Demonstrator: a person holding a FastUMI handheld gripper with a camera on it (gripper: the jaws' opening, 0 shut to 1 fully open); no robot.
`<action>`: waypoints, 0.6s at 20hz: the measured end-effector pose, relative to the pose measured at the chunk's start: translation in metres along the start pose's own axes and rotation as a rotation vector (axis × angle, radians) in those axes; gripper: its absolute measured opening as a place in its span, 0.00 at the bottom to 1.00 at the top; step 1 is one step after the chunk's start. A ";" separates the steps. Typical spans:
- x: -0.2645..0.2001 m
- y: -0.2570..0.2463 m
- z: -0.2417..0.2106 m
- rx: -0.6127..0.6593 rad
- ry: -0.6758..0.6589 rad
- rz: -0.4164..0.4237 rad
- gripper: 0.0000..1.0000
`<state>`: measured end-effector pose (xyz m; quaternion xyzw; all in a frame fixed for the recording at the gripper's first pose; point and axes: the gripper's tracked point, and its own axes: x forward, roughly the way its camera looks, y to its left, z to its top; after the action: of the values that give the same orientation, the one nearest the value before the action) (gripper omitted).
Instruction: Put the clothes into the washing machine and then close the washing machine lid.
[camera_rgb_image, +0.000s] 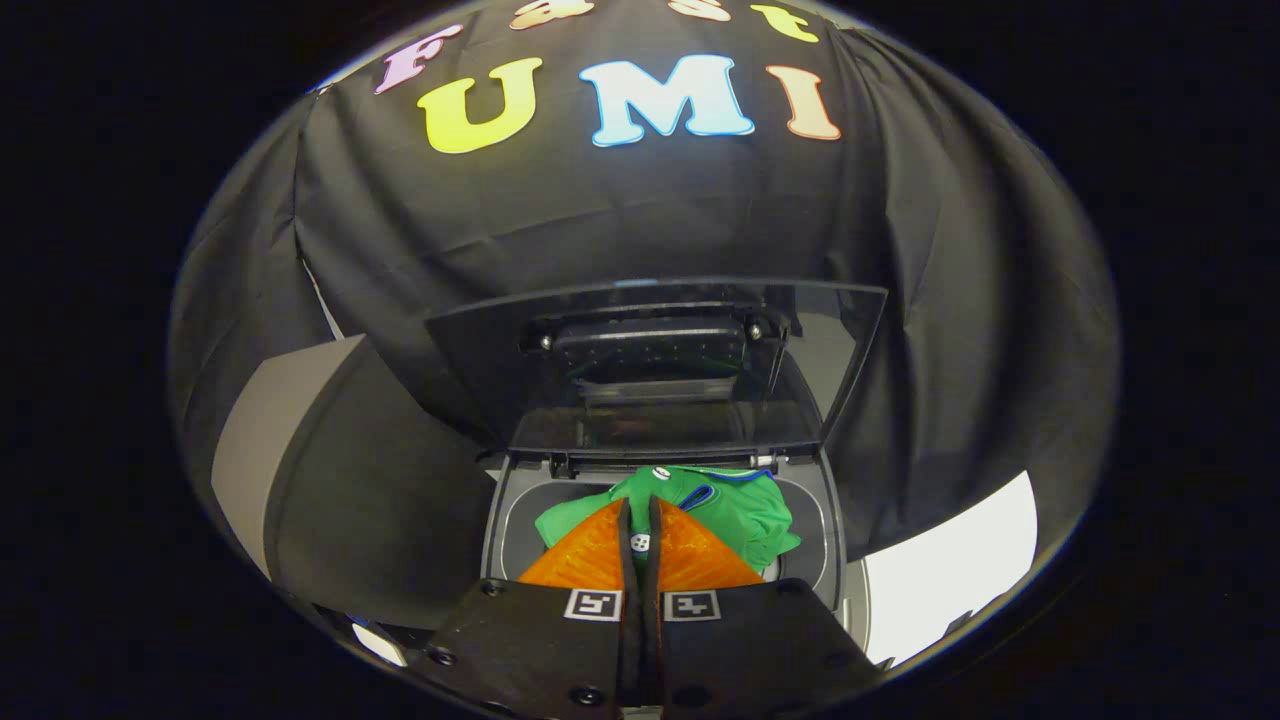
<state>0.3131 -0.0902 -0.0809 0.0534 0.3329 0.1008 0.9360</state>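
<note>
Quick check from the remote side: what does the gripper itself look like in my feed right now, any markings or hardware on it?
The gripper has two wedge-shaped fingers with a ribbed, textured face, tapering to narrow tips. Each sits on a dark, flat, angular mount fixed with small round screws. A square black-and-white tag marks the base of each finger, one either side of the centre seam. No cables show.

No readable words, brands or numbers are showing on the things in the booth. The only signs are 2 square black-and-white coded markers (640, 605), sitting side by side on the body of the gripper (640, 515), 1 at the base of each finger; they carry block patterns, not letters. The gripper's fingers are lying almost together, pinching the green garment (745, 510) above the open washing machine (500, 520). A small round badge (660, 473) on the garment is too tiny to read.
</note>
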 end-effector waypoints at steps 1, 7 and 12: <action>0.010 -0.002 -0.008 0.009 0.014 -0.001 0.02; 0.075 -0.013 -0.058 0.049 0.120 -0.017 0.02; 0.109 -0.017 -0.102 0.098 0.190 -0.048 0.01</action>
<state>0.3336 -0.0794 -0.2290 0.0813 0.4257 0.0664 0.8987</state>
